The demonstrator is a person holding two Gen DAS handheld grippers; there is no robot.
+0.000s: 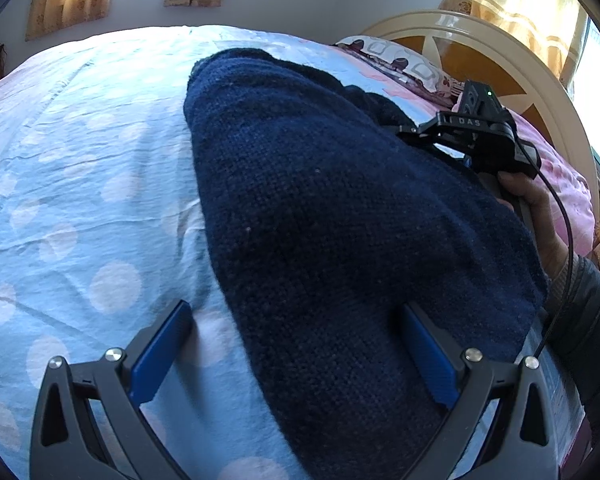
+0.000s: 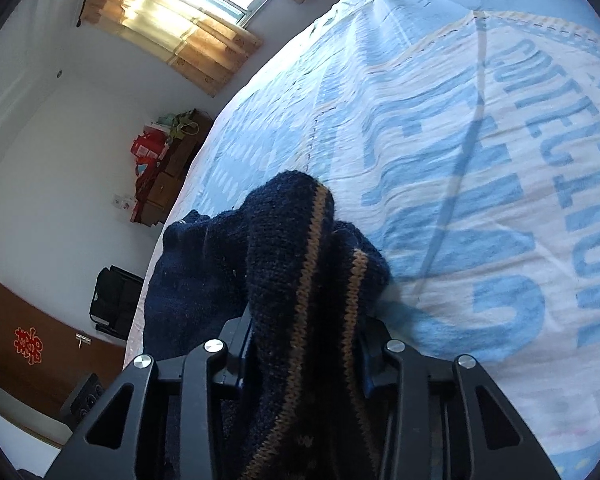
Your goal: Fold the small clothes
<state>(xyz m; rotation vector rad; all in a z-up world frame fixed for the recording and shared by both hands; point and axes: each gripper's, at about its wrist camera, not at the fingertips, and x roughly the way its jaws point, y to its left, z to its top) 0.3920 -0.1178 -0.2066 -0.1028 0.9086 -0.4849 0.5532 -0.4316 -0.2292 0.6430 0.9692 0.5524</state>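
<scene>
Lying across the bed (image 1: 80, 184), the sweater (image 1: 320, 220) is a navy knit piece, bunched and partly lifted off the light-blue dotted sheet. Left gripper (image 1: 296, 356): its blue-padded fingers (image 1: 160, 356) stand wide apart, one pad over bare sheet, the other at or under the sweater's edge (contact there cannot be confirmed), so nothing is clamped on this side. Right gripper (image 2: 304, 344): its fingers are drawn in close against a thick fold of the sweater (image 2: 300, 280), the section carrying tan stripes, and the knit fills the whole gap between them; the pads themselves are mostly hidden by the fabric. In the left wrist view this same gripper (image 1: 472, 132) shows at the far right edge of the sweater, carried by a hand (image 1: 536, 216) in a dark sleeve, with a black cable running down from it. The rest of the sweater hangs from the fold toward the bed's edge. Behind it are a pink patterned pillow (image 1: 404, 64) and a rounded headboard (image 1: 500, 60); curtains (image 2: 180, 40) flank a bright window, and a dark wooden cabinet (image 2: 168, 176) stands against the wall.
</scene>
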